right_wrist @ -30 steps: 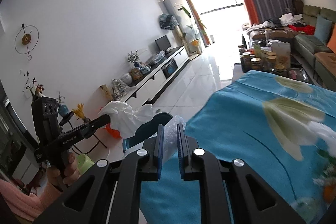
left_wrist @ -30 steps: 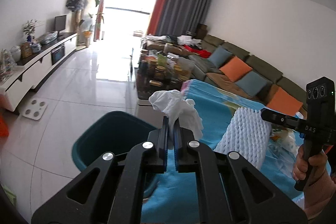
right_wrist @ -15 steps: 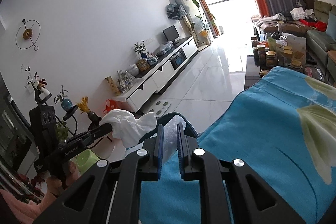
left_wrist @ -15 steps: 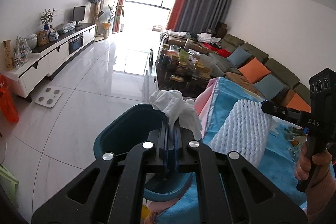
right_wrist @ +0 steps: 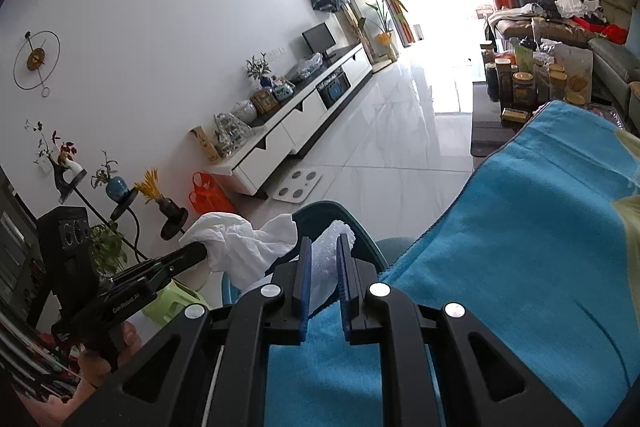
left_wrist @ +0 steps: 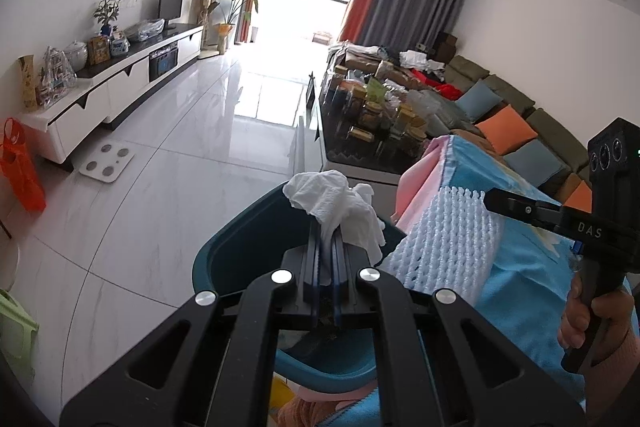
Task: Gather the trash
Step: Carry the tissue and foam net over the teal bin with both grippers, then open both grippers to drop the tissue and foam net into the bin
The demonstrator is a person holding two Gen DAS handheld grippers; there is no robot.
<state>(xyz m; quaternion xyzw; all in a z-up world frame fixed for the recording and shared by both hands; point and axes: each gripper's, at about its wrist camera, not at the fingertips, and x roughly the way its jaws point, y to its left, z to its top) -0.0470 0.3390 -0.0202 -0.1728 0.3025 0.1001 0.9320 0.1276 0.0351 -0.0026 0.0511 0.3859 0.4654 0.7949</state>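
You're carrying both pieces over the bin now. A second ago the left gripper (left_wrist: 327, 247) was over the blue cloth on the surface (right_wrist: 540, 247); now it's hanging past the edge, with the teal bin (left_wrist: 240, 247) directly under and ahead of it. The bin is filling far more of both views than before, so you're closing in.

Left jaws are clamping the crumpled white tissue (left_wrist: 336, 203), nearly shut, and the wad is sticking up above the tips. Right gripper (right_wrist: 323, 259) is pinching the white foam net (left_wrist: 444, 239); those jaws are sitting a bit wider than half a second ago, but the net is still between the pads, so I'm reading that as gripping rather than released. From the left view the net is hanging just beside the tissue, over the corner of the surface, not clearly over the bin mouth yet.

My read: the tissue is lined up for a drop, the net needs to come further left first. Watch that the net isn't catching the cloth edge or slipping early.
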